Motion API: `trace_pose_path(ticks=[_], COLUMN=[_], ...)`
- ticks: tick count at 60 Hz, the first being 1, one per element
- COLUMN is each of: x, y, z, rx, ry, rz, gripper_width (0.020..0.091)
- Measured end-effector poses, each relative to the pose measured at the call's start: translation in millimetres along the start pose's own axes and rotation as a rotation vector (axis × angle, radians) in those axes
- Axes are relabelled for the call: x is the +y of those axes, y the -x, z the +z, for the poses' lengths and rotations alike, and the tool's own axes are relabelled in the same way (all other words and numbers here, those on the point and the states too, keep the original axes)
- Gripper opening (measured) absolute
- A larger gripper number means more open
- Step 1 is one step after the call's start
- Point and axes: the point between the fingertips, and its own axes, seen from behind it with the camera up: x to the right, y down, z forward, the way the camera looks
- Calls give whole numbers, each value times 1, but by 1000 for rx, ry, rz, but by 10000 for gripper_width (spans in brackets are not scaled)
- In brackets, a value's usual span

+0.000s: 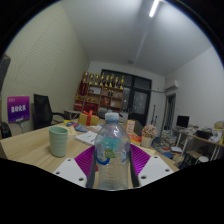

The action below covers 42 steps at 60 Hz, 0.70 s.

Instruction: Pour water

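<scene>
Water bottle [112, 152] upright, clamped between both pink pads [86, 160] of the gripper [112, 165], lifted above the table [30, 150]. Green cup [59, 141] stands near, ahead to one side (likely the pour target). Upright hold keeps water in.

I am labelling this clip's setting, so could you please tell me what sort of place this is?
Probably an office or lab workroom: a cluttered wooden table, shelves of goods along the back wall, and ceiling strip lights. The gripper holds a water bottle beside a green cup.
</scene>
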Motion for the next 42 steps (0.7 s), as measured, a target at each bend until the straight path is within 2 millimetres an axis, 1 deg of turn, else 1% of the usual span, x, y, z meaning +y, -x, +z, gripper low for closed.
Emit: trace_pose_path(ticks=[1, 2, 3, 4, 6, 10, 12, 13, 14, 17, 21, 22, 23, 24, 27, 29, 30, 31, 32, 36, 38, 39, 40, 41, 42], x=[-1, -1, -1, 1, -2, -3, -4, -5, -6, -19, -41, -50, -52, -55, -68, -73, -79, -80, -83, -87, -87, -91, -96, -93, -95], y=[0, 1, 1, -1, 3, 9, 12, 10, 17, 18, 21, 11, 22, 21, 29, 35, 31, 37, 39, 58, 70, 69, 75, 78, 83], z=[-1, -2, -3, -5, -7, -4, 0, -2, 7, 17, 33, 32, 39, 48, 62, 74, 74, 77, 86, 96, 98, 97, 88, 104, 104], rx=[1, 3, 6, 7, 3, -8, -16, -21, -17, -10, 8, 6, 24, 30, 45, 53, 48, 54, 52, 44, 29, 15, 15, 12, 11], ry=[0, 1, 2, 1, 3, 18, 29, 31, 28, 24, -1, -9, -20, -31, -49, -55, -56, -60, -63, -87, -100, -109, -117, -133, -143], rz=[-9, -18, -25, -31, -49, -101, -136, -154, -173, -276, -484, -551, -607, -672, -869, -990, -1052, -1107, -1169, -1411, -1542, -1602, -1660, -1700, -1740], gripper_width=[530, 499, 486, 486, 486, 484, 465, 465, 465, 466, 464, 466, 466, 465, 463, 465, 462, 463, 465, 466, 467, 468, 468, 465, 467])
